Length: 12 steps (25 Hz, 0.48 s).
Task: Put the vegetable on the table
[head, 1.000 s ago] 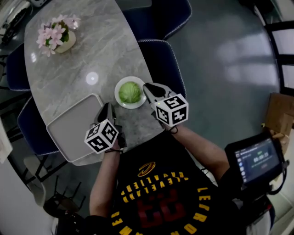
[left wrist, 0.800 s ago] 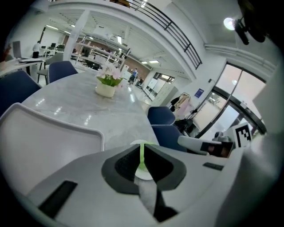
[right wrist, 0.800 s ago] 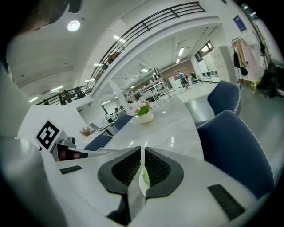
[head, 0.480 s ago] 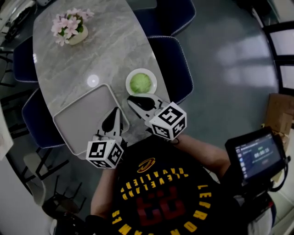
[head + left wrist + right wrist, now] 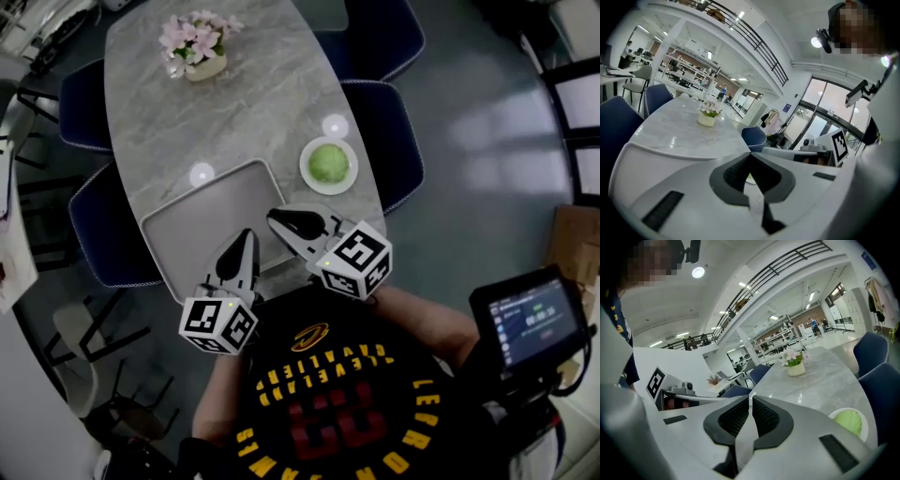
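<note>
Vegetable (image 5: 328, 161), probably cabbage, sits in its plate (image 5: 307, 172) on the table (image 5: 272, 103). Left gripper (image 5: 247, 235) and right gripper (image 5: 274, 216) hover near the torso, jaws closed, empty.

Right gripper (image 5: 279, 217) off the plate (image 5: 307, 174): 1.0 s ago its tips sat at the rim beside the cabbage (image 5: 329, 162); now well clear, on the plate's near side. Its jaws, spread 0.5 s ago, now closed to a thin slit. Left gripper (image 5: 246, 236) also farther from the plate.
</note>
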### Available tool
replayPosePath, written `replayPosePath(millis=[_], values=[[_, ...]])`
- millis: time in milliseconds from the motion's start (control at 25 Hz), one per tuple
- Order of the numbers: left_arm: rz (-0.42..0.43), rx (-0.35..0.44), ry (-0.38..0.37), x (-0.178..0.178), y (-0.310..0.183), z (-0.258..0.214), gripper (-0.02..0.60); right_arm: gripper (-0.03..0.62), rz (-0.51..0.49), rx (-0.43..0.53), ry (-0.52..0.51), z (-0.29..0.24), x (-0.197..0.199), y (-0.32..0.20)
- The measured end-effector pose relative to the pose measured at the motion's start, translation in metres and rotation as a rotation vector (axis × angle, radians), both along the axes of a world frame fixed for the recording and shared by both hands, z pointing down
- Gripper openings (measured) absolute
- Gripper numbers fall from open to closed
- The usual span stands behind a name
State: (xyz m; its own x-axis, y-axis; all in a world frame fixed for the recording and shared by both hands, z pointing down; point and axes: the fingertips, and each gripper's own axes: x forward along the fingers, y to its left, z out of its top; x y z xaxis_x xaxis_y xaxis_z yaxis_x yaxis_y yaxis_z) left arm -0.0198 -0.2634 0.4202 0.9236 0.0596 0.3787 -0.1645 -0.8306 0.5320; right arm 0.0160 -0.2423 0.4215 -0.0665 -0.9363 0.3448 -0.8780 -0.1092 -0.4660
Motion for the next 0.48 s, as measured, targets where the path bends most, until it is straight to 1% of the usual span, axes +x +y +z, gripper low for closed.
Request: replayPosePath(millis=[160, 480], values=[[0.013, -0.005, 0.029, -0.009, -0.005, -0.007, 0.000, 0.032, 0.008, -0.007, 0.025, -0.005, -0.014, -0.004], [0.051, 0.009, 0.077, -0.020, -0.020, -0.014, 0.000, 0.032, 0.033, -0.009, 0.079, -0.007, -0.029, -0.022]])
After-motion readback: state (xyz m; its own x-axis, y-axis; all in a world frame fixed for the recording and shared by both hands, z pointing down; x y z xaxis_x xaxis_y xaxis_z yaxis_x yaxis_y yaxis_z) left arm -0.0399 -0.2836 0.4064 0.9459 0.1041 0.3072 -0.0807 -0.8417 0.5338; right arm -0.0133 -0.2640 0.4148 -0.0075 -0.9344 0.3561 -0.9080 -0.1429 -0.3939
